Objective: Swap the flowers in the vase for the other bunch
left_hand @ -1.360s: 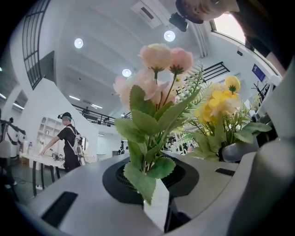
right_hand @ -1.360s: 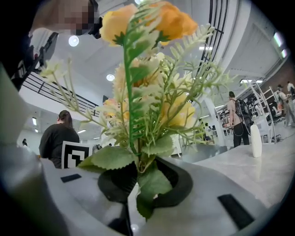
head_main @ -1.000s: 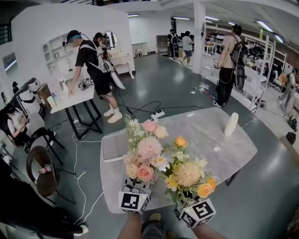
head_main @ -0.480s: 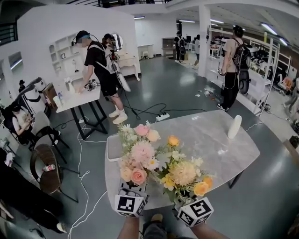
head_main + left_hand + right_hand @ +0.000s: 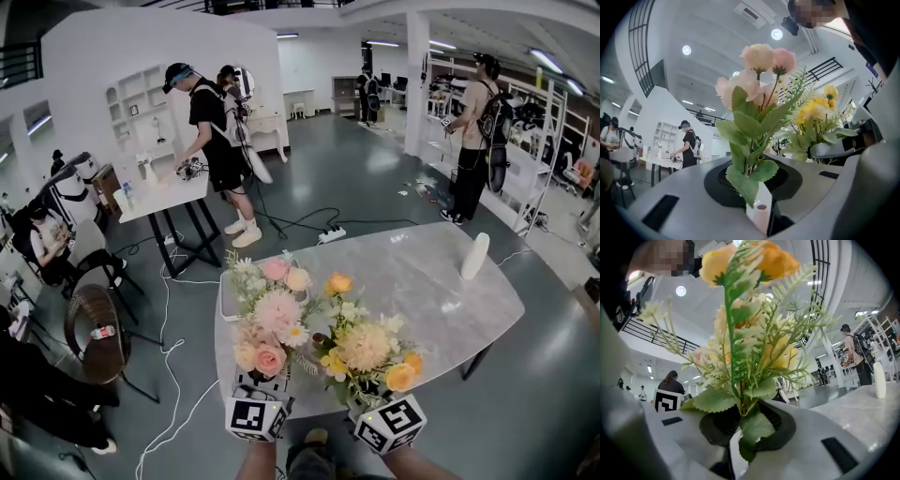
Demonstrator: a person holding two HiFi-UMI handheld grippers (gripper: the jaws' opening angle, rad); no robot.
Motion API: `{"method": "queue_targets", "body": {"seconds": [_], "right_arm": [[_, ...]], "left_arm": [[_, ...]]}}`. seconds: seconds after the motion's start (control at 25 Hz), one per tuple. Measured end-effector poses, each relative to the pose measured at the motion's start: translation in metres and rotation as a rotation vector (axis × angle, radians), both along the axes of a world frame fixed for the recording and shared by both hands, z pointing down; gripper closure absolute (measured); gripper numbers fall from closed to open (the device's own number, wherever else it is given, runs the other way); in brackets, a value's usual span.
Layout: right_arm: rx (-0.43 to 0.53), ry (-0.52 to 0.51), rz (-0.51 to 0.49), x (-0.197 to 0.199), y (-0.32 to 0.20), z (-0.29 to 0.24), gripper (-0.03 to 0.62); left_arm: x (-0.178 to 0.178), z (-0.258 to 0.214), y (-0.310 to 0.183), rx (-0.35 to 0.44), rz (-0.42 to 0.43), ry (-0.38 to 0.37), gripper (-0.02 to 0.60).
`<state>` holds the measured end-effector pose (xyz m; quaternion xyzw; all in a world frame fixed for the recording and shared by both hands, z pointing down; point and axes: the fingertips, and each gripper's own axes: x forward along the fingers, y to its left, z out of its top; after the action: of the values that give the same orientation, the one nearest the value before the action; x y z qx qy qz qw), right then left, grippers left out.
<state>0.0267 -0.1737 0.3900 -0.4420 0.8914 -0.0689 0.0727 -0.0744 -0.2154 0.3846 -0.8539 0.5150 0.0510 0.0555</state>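
left hand-held gripper (image 5: 761, 213) clamped on pink bunch (image 5: 754, 79) | right hand-held gripper (image 5: 736, 446) gripping yellow bunch (image 5: 750, 333) | grey marble-ish table (image 5: 412, 272), white vase (image 5: 475, 256) | shiny grey floor (image 5: 356, 178)

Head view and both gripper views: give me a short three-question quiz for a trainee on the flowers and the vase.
1. Which gripper holds the yellow bunch?
2. The left gripper is shut on: A the pink bunch; B the yellow bunch; C nothing.
3. True or false: the white vase on the table has flowers in it.
Key: 1 the right gripper; 2 A; 3 false, it stands empty.
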Motion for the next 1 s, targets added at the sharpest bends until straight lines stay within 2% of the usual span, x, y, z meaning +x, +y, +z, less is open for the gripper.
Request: {"method": "queue_targets", "body": {"seconds": [0.64, 0.76, 1.0], "right_arm": [[-0.003, -0.004, -0.006, -0.003, -0.001, -0.001, 0.517], [-0.012, 0.002, 0.009, -0.002, -0.003, 0.002, 0.517], [-0.028, 0.010, 0.020, 0.006, -0.001, 0.010, 0.517]], "left_arm": [[-0.036, 0.030, 0.023, -0.069, -0.091, 0.006, 0.486], [-0.049, 0.039, 0.028, -0.087, -0.115, 0.018, 0.486], [-0.054, 0.048, 0.038, -0.103, -0.136, 0.042, 0.486]]}}
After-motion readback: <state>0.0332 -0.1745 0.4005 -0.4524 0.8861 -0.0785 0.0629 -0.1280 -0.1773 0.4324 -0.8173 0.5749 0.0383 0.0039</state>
